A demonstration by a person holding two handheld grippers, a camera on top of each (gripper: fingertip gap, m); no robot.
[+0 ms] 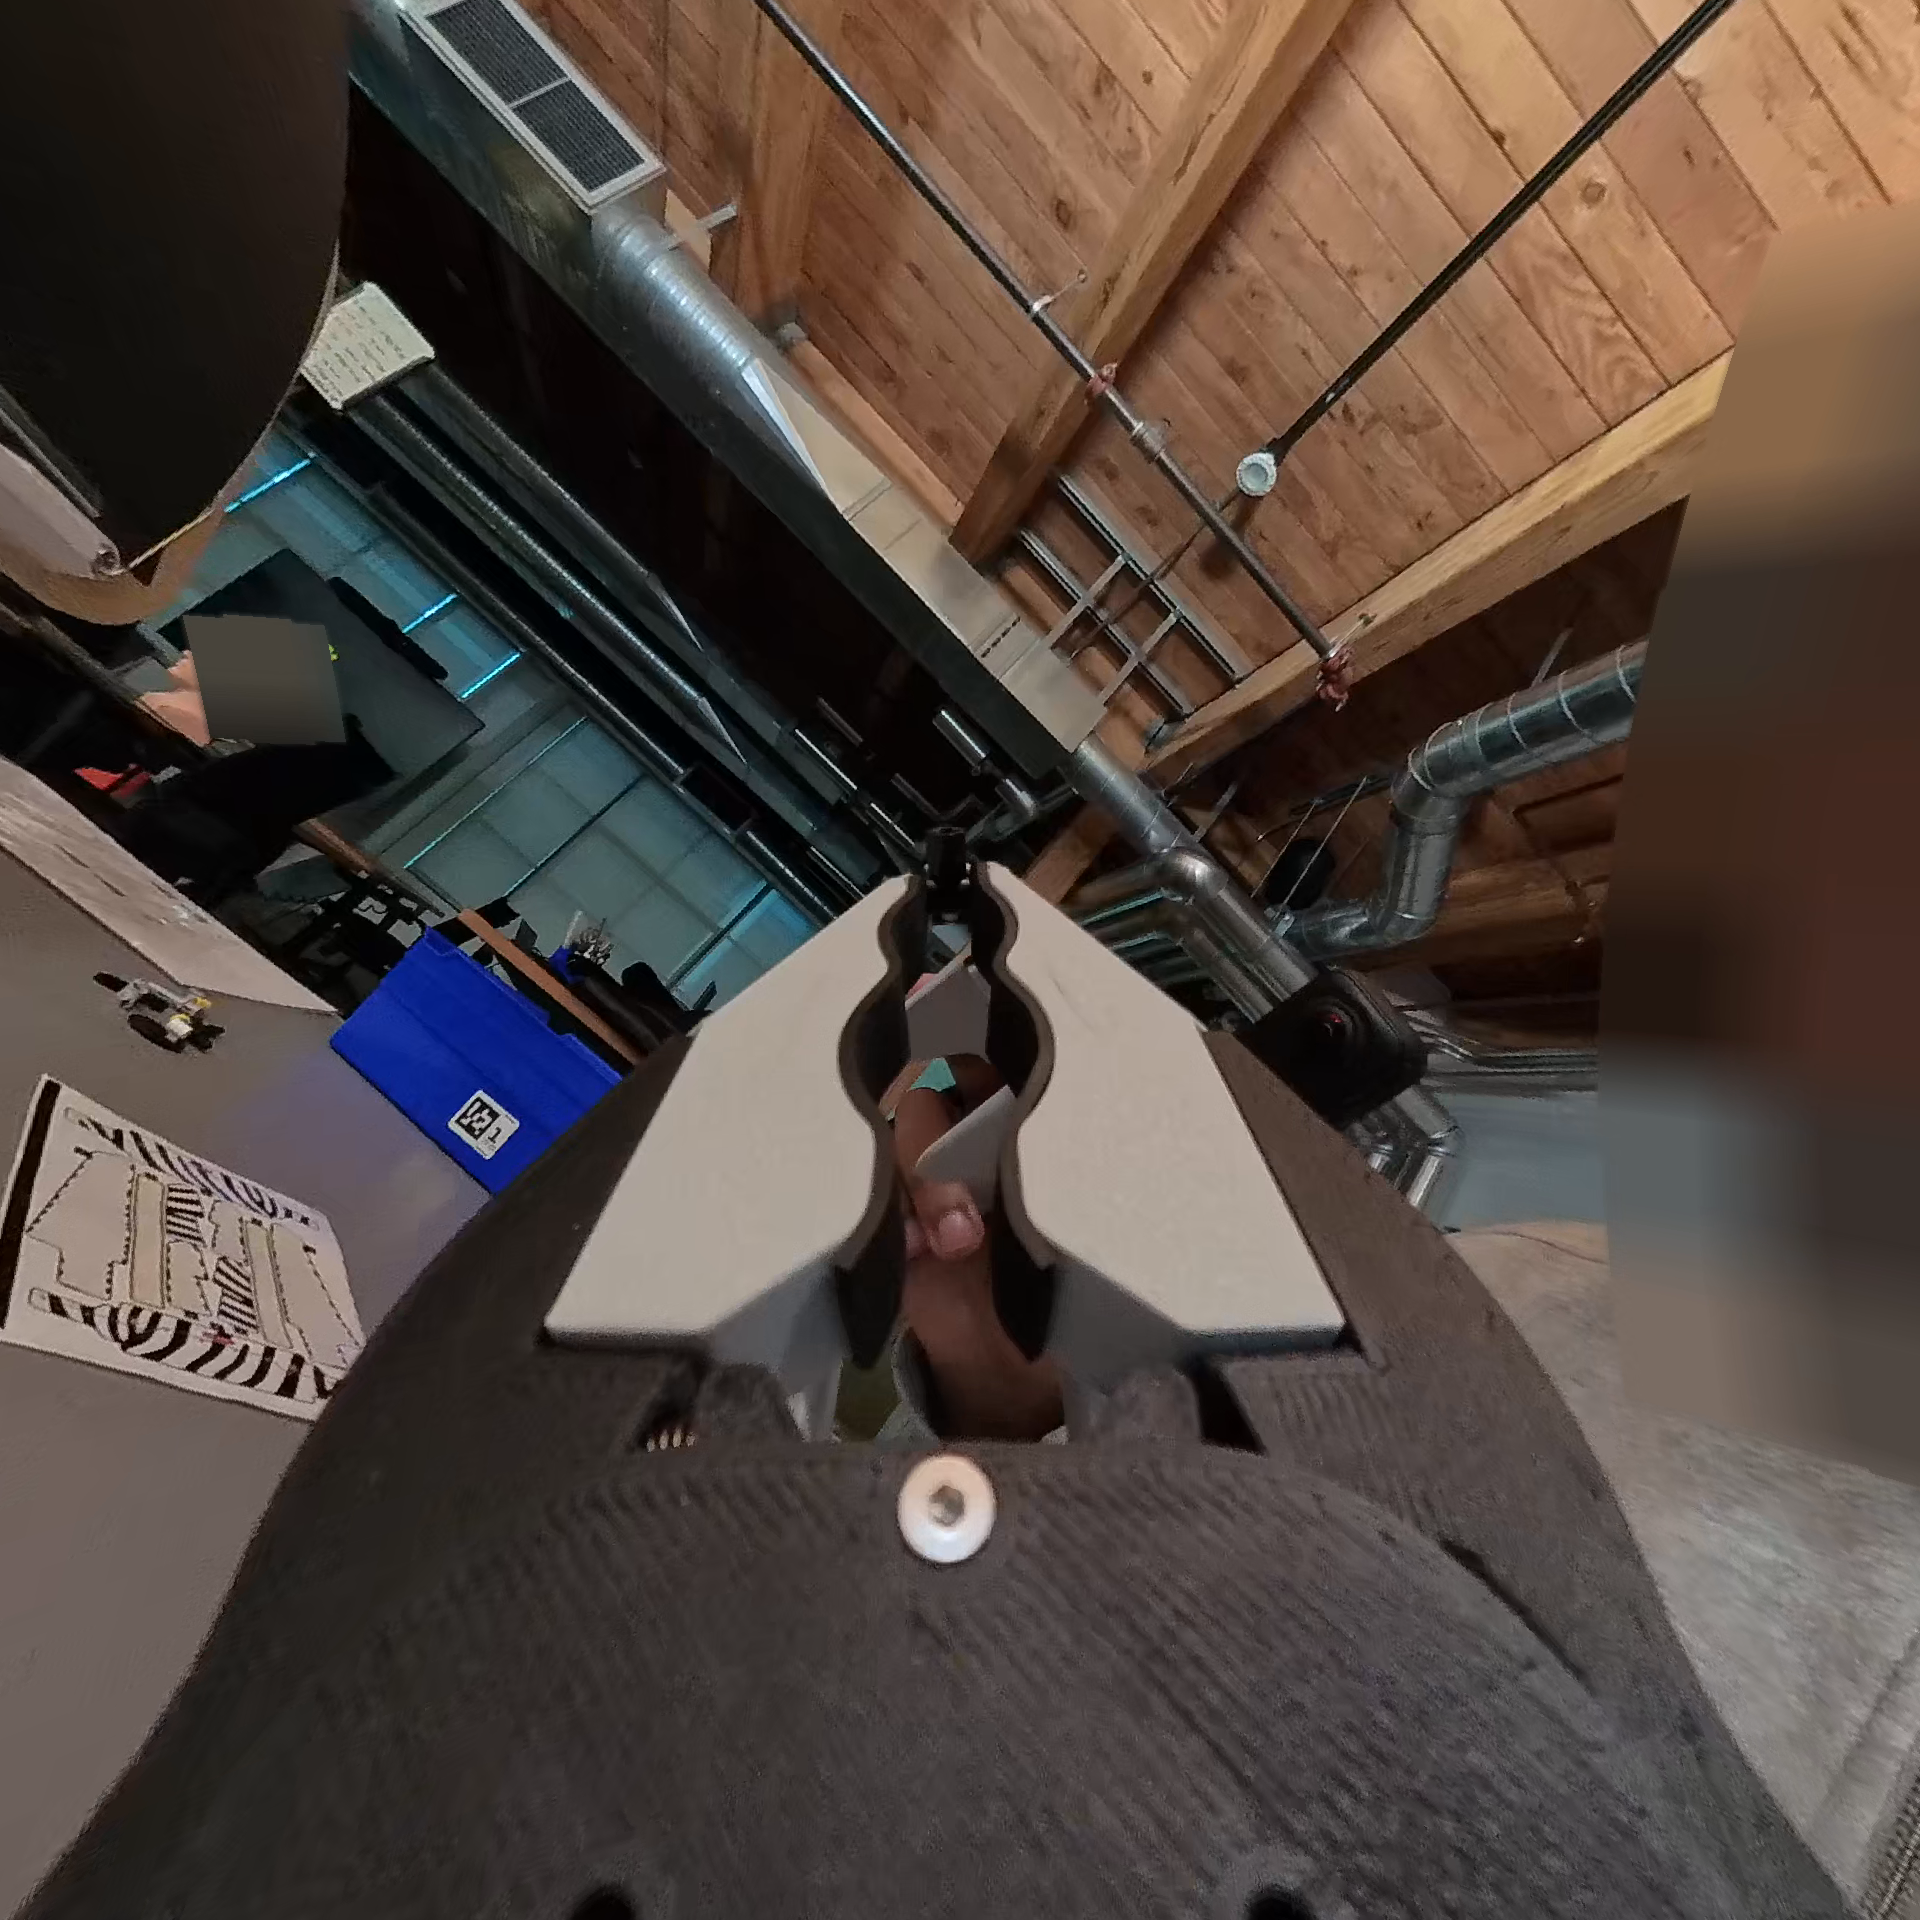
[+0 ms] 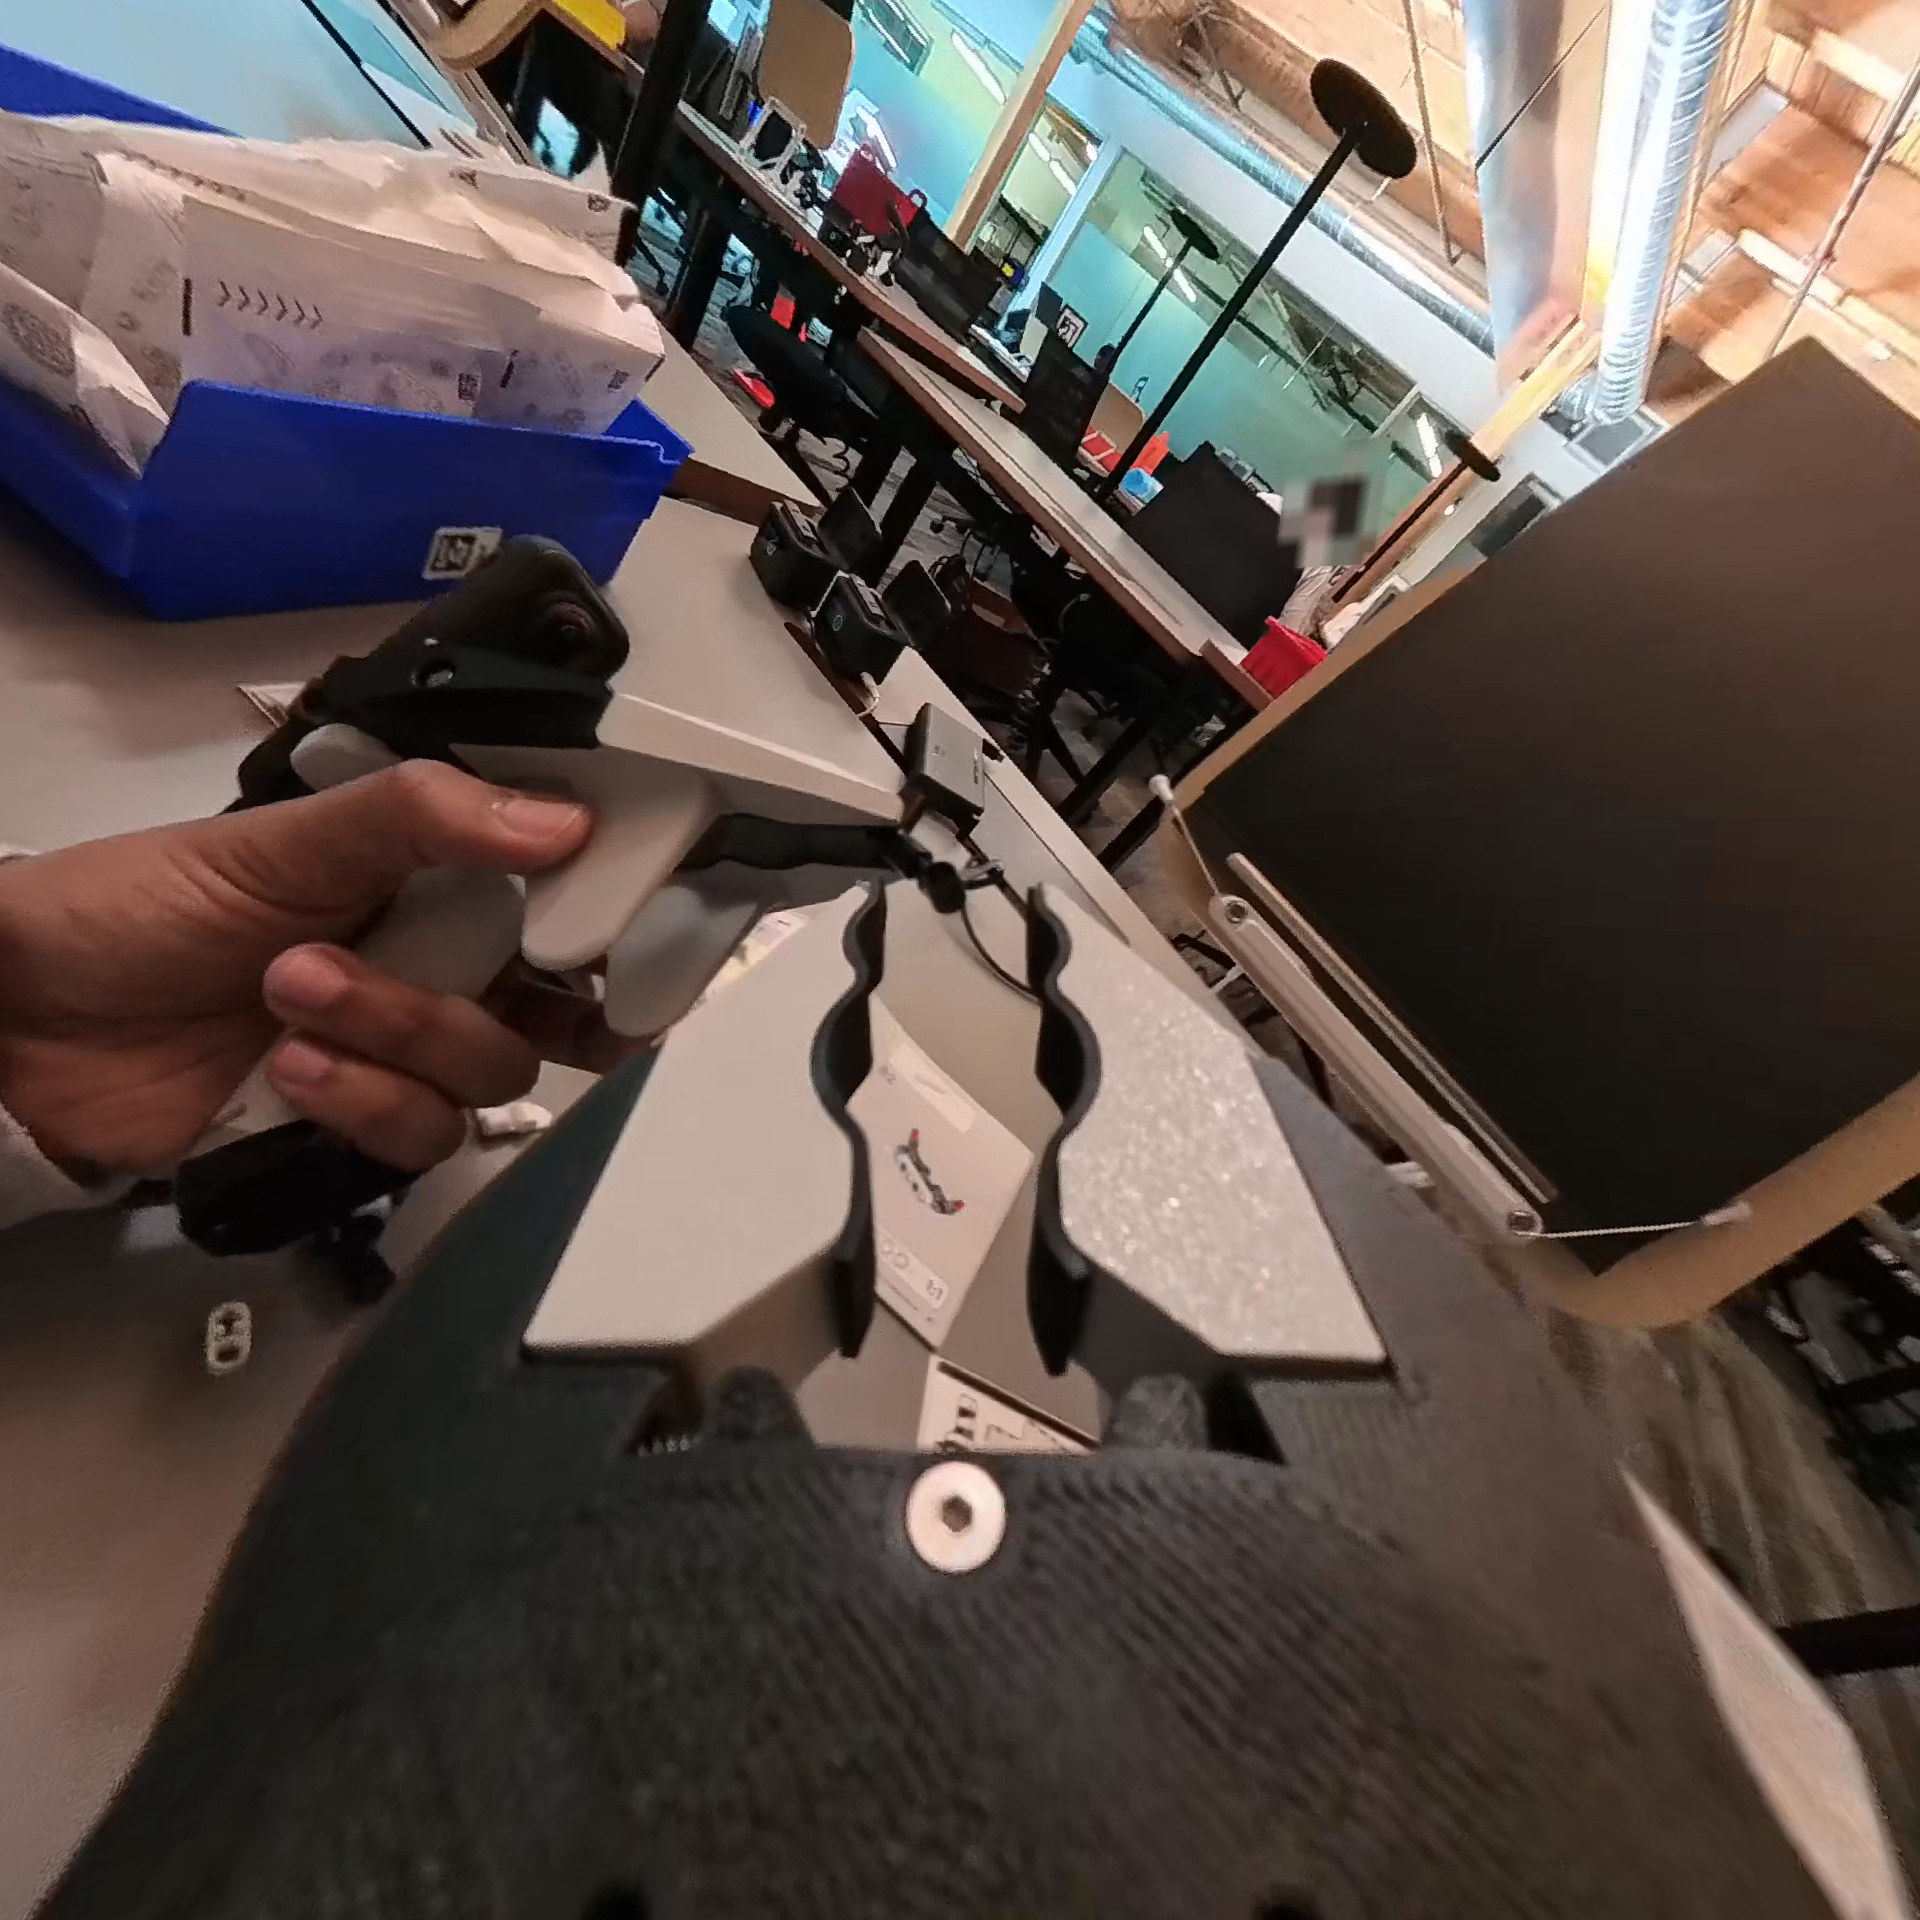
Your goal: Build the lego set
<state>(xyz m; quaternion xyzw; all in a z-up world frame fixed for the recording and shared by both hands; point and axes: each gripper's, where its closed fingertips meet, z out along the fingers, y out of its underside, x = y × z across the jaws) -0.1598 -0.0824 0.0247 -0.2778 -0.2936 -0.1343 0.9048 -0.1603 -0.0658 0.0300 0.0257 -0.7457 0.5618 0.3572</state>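
Grey table (image 2: 94,717) bears printed sheet (image 1: 177,1247), labelled blue bin (image 2: 312,499).

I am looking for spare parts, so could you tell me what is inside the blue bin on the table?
The blue bin holds crumpled white printed paper bags, piled above its rim. Anything underneath them, including loose bricks, is covered and cannot be seen.

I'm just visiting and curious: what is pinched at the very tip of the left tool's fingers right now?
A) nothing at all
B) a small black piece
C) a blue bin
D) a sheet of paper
B: in the left wrist view the left gripper has its fingers closed together on a small black piece poking out at the tips, while the striped paper sheet and blue bin sit apart on the table.
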